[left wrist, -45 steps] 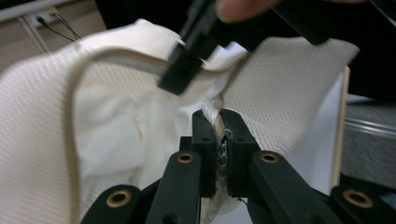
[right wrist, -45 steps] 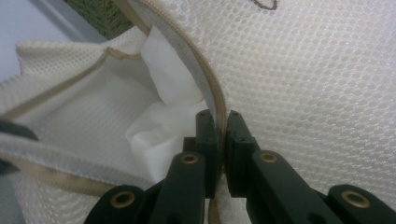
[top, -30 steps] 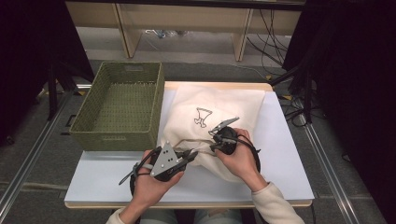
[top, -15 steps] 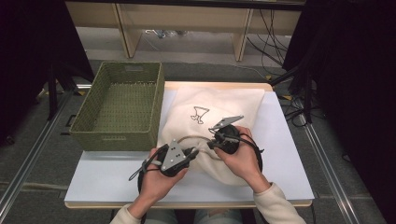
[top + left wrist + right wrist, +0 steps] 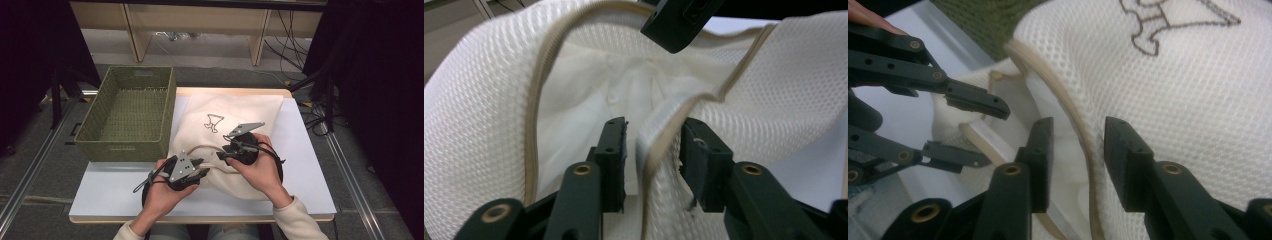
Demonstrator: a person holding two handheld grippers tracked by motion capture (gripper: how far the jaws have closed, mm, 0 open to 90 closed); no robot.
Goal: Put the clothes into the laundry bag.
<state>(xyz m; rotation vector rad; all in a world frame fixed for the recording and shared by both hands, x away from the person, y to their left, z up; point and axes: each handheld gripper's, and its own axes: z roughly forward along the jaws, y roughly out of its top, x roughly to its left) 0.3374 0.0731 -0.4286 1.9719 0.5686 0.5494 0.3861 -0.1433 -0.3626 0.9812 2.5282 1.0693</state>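
A white mesh bag [image 5: 235,112] with beige zipper trim and a stitched figure lies on the white table [image 5: 110,190]. Both grippers meet at its open mouth near the front. My left gripper [image 5: 202,167] [image 5: 654,135] has just been opening. The bag's blurred rim [image 5: 650,155] hangs loose between its jaws, and the pads do not press on it. My right gripper [image 5: 224,152] [image 5: 1078,132] has also just been opening, and the beige rim [image 5: 1087,150] runs free through its gap. The left gripper [image 5: 998,136] also appears at the left of the right gripper view.
A green woven basket [image 5: 120,147] stands at the table's left, right beside the bag, with nothing inside it. Bare white table lies to the right of the bag and along the front edge. Cables and wooden shelf legs sit beyond the table's far side.
Both pairs of jaws stand wider apart than before and the bag's rim is loose. The right hand has lifted slightly; the left hand has hardly moved.
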